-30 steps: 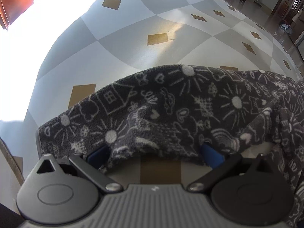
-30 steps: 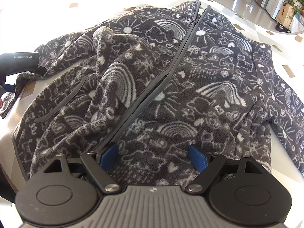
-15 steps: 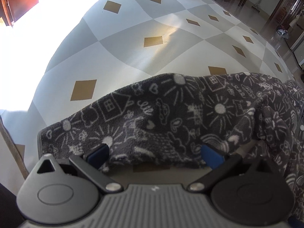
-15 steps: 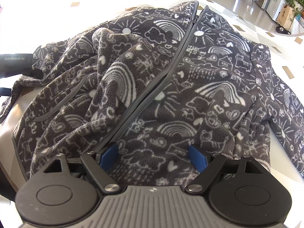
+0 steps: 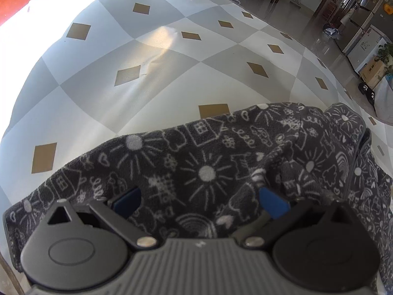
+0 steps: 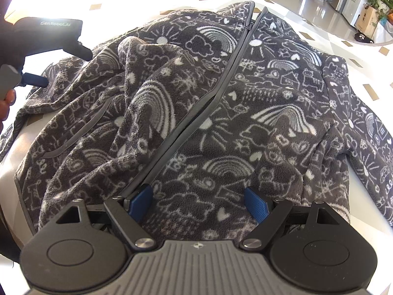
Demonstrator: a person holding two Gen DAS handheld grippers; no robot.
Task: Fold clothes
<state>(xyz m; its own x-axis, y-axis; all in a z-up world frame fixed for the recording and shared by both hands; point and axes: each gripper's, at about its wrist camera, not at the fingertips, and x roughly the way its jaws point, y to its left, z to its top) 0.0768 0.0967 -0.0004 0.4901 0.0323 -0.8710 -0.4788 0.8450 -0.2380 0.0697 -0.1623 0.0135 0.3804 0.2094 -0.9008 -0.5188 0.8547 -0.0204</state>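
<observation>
I see a dark grey fleece jacket [image 6: 221, 113], thick and nubbly, printed all over with white suns, rainbows, hearts and little houses, lying front-up on the tabletop [image 5: 152, 78], which wears a smooth cloth of pale grey and white squares with tan diamonds. A grey zipper [image 6: 196, 123] runs down its middle, partly parted at the collar; the left half is rumpled into soft ridges, the right half lies flatter. My right gripper [image 6: 200, 202] points steeply down at the near hem, its blue ribbed pads spread wide with nothing pinched. My left gripper [image 5: 200, 200] tilts down over the left sleeve [image 5: 186, 162], fleece draped across and between its blue pads; I cannot tell whether it clamps it.
</observation>
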